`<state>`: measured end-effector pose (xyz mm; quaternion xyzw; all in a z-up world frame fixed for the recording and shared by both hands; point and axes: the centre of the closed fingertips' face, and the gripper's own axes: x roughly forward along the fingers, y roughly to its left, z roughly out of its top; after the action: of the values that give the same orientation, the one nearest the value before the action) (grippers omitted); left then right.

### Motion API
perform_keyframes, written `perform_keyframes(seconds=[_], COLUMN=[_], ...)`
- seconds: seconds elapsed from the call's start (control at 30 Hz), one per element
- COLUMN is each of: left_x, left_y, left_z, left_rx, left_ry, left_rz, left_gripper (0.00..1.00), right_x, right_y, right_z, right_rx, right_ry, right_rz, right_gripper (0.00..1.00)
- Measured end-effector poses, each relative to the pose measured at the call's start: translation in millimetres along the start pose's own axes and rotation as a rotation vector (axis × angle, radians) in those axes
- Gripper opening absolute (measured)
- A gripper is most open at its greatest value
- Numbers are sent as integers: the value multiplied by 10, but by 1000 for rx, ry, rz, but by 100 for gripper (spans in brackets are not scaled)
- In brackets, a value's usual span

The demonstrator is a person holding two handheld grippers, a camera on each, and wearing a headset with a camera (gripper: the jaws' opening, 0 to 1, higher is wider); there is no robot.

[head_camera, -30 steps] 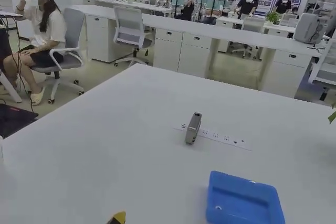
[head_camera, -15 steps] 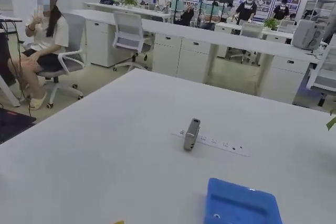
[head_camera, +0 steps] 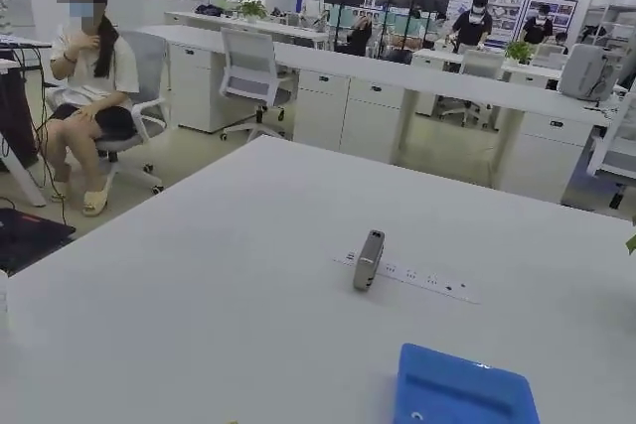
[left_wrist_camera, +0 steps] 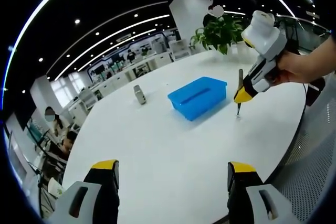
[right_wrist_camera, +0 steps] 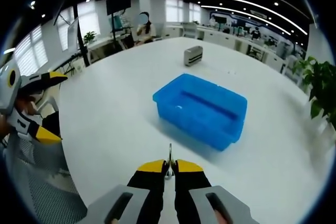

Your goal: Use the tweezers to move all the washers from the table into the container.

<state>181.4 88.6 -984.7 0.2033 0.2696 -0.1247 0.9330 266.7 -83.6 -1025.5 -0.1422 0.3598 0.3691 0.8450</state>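
An open office lies behind the white tabletop (head_camera: 219, 285). In the left gripper view our left tongs (left_wrist_camera: 173, 179) stand released, jaws wide apart; the blue container (left_wrist_camera: 198, 97) sits at one o'clock and our right tongs (left_wrist_camera: 242, 97), at two o'clock, are clenched on the tweezers (left_wrist_camera: 240, 80), tips down at the tabletop near it. We cannot make out any washers there. A flat washer, we judge, may skid or spring away if the tweezers twist in the tongs.
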Motion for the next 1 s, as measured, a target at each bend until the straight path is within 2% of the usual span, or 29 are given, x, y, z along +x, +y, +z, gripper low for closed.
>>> perform_keyframes(seconds=[0.27,0.6,1.0], left_x=[-3,2,11], left_y=[5,-6,-7], left_z=[-1,-13,-35], left_rx=[-1,4,6], left_ry=[-1,5,19], left_rz=[4,-1,-1], left_gripper=[87,87,87], right_x=[-78,-87,65], right_y=[-113,-312,-520], right_z=[252,552,921], right_rx=[-19,-50,-65], right_ry=[-48,-90,-134], right_rz=[-18,-49,-72], right_gripper=[2,2,2])
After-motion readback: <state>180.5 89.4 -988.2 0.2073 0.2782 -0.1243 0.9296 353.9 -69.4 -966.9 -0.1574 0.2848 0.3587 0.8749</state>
